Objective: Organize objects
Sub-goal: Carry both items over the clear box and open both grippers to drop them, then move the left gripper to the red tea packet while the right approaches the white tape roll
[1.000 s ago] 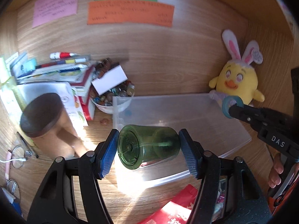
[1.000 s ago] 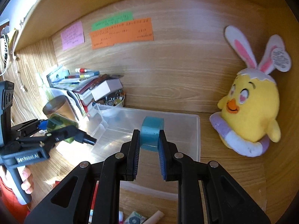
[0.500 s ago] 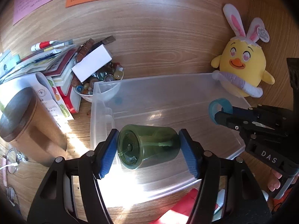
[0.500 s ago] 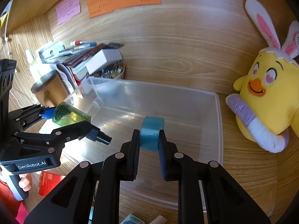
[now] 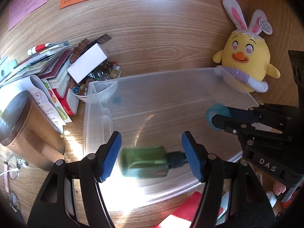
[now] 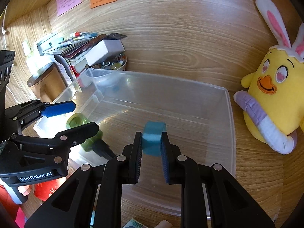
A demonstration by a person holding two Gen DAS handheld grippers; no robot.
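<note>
A clear plastic bin point(image 5: 98, 102) point(image 6: 230, 114) sits on the wooden desk. My left gripper point(image 5: 152, 155) point(image 6: 76, 117) is open over the bin's near left part. A green bottle with a black cap point(image 5: 144, 161) point(image 6: 85, 131) is blurred between the spread blue pads, no longer held. My right gripper point(image 6: 151, 142) point(image 5: 218, 117) is shut on a blue tape roll point(image 6: 153, 134) point(image 5: 215, 112), held above the bin's floor.
A yellow bunny-eared chick plush point(image 5: 245, 60) point(image 6: 273, 95) sits right of the bin. A bowl of marbles point(image 5: 95, 83), a white box, books and a brown lidded canister point(image 5: 24, 129) crowd the left. A red packet point(image 5: 191, 209) lies in front.
My left gripper opened and let go of the green bottle, which dropped into the bin. Both grippers moved further over the bin; the right still holds the tape roll.
</note>
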